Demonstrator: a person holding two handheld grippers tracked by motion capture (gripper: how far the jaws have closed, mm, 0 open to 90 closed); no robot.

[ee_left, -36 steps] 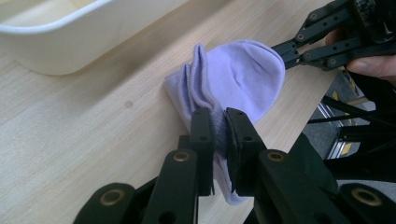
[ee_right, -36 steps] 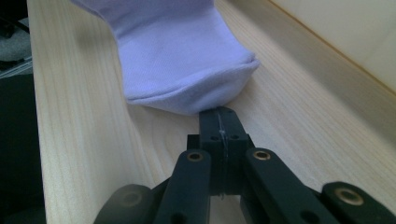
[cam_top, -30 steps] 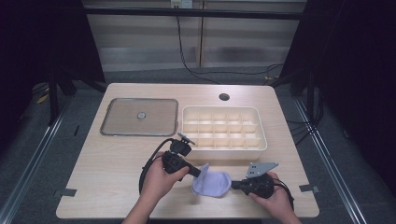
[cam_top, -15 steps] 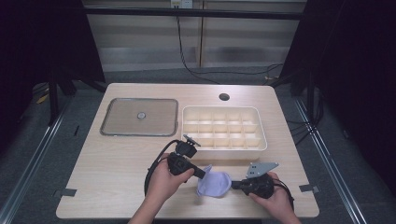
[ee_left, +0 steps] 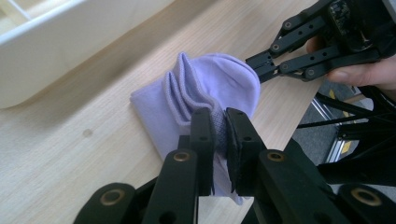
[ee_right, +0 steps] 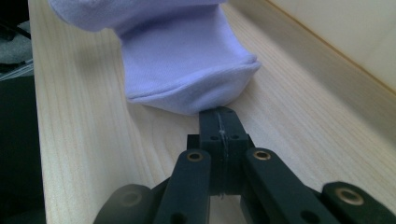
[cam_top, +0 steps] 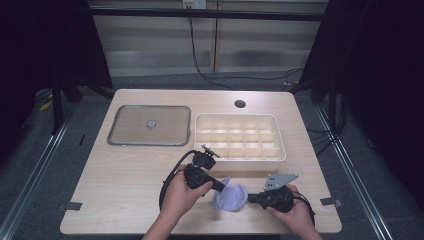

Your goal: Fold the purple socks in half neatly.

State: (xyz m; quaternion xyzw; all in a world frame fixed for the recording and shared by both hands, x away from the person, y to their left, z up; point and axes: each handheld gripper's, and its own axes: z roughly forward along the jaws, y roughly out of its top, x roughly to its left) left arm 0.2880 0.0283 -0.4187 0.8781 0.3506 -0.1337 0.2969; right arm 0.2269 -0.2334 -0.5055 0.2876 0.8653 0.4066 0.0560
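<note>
Left gripper view: folded lilac sock (ee_left: 205,93) pinched by left gripper (ee_left: 219,135); right gripper (ee_left: 254,67) closed at its edge.

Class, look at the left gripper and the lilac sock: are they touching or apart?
Touching. In the left gripper view the left gripper has both jaws closed on a fold of the lilac sock, with the cloth pinched between them.

In the high view the table (cam_top: 125,170) is evenly lit from above while the room around it, from 9 through 12 to 3 o'clock, is dark. Both gripper views are bright, sharp on the lilac cloth (ee_left: 210,88), soft-focus at 12 o'clock
</note>
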